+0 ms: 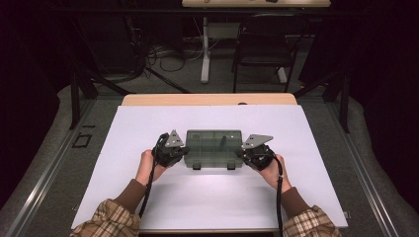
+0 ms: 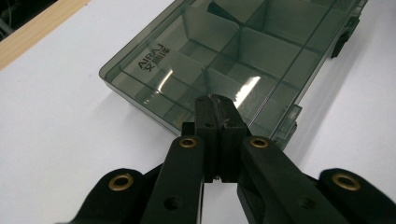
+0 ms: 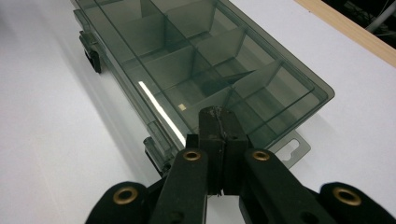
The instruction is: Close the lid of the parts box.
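Both jaw pairs fully closed, empty — left gripper [image 1: 184, 151] and right gripper [image 1: 240, 153] flank the smoky compartment box [image 1: 214, 147] mid-table; risk: uneven end pressure skids or twists it.

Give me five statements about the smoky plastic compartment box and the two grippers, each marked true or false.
1. The smoky transparent plastic compartment box has its lid closed. True.
2. The left gripper has its jaws spread wide. False: they are shut together.
3. The right gripper is shut. True.
4. The box rests on bare wood. False: it lies on the white table sheet.
5. The two grippers flank the box's opposite ends. True.
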Motion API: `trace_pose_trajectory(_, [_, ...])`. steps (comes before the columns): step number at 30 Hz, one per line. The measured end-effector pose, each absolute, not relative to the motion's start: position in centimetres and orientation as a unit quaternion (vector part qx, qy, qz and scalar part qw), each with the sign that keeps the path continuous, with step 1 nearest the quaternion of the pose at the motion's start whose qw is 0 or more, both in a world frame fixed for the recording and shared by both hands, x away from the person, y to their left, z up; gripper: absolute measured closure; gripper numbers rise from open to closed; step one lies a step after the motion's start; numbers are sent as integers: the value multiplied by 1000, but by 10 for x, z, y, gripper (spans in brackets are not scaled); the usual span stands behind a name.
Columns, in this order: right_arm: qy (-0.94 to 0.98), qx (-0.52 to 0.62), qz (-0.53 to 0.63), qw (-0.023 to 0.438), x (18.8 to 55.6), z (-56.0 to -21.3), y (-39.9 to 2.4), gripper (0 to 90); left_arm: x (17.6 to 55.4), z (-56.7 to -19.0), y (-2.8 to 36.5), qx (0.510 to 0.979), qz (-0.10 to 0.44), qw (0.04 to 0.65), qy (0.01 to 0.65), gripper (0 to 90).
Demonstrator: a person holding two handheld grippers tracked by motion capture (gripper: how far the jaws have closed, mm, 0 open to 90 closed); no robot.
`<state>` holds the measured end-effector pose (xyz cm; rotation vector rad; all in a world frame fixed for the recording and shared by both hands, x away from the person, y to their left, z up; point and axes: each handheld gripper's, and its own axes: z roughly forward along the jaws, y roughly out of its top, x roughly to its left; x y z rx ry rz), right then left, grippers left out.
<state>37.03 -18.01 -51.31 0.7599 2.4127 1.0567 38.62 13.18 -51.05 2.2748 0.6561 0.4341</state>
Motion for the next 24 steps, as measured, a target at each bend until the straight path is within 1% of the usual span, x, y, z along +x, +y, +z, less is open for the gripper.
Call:
trace_pose_trajectory(14, [867,274,369,193,371,-517,-179,900,386,-515,130,887,163,352,253,900])
trace_pose_trajectory(20, [869,271,362,203,371,-520,-177,900,384,-517,129,887,169,350,250,900])
trace_pose_trajectory(24, [867,275,366,197,372,-520,-178,900,382,-517,127,889,180,342,244,900])
